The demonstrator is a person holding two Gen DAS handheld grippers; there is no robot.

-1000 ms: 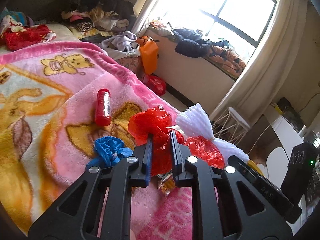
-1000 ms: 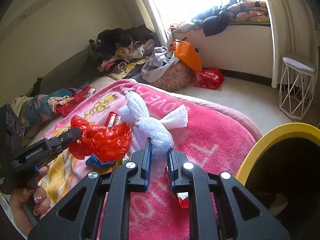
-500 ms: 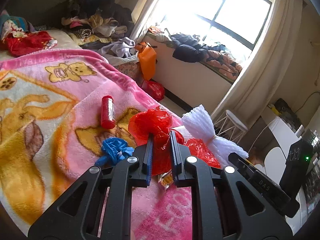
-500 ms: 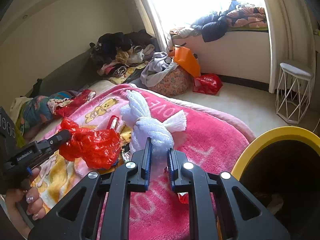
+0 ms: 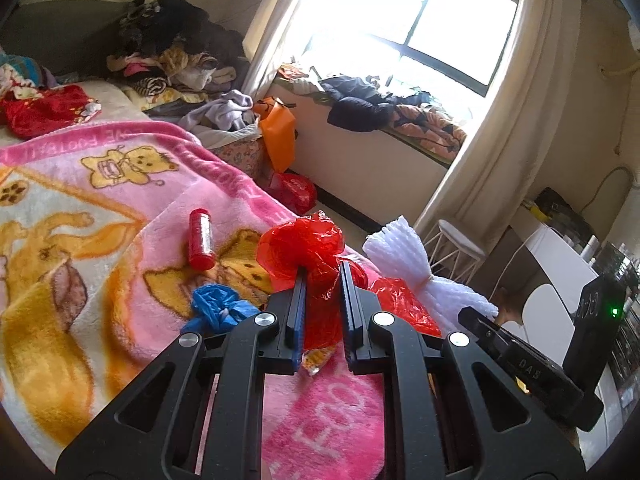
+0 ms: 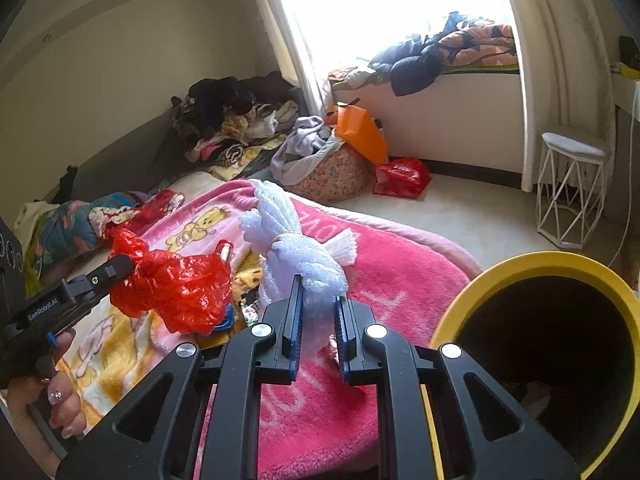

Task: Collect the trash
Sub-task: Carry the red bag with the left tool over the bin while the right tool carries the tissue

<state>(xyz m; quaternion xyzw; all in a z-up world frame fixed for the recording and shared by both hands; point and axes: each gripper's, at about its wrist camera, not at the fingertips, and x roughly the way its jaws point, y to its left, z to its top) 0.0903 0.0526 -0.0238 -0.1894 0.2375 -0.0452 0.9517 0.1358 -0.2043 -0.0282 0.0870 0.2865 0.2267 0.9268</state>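
The left gripper [image 5: 323, 276] pinches a red plastic bag [image 5: 308, 248] and the right gripper [image 6: 318, 292] clamps knotted white foam wrap [image 6: 304, 256], both above the pink blanket [image 5: 132, 184]. Near right stands a yellow bin [image 6: 472, 292], its dark inside unclear. Farther off, clothes [image 6: 236, 120] are piled beside the window [image 5: 420, 28].

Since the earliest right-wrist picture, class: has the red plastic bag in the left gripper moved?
Yes. The red plastic bag has risen. It earlier hid the blue bag on the blanket; now it hangs above it.
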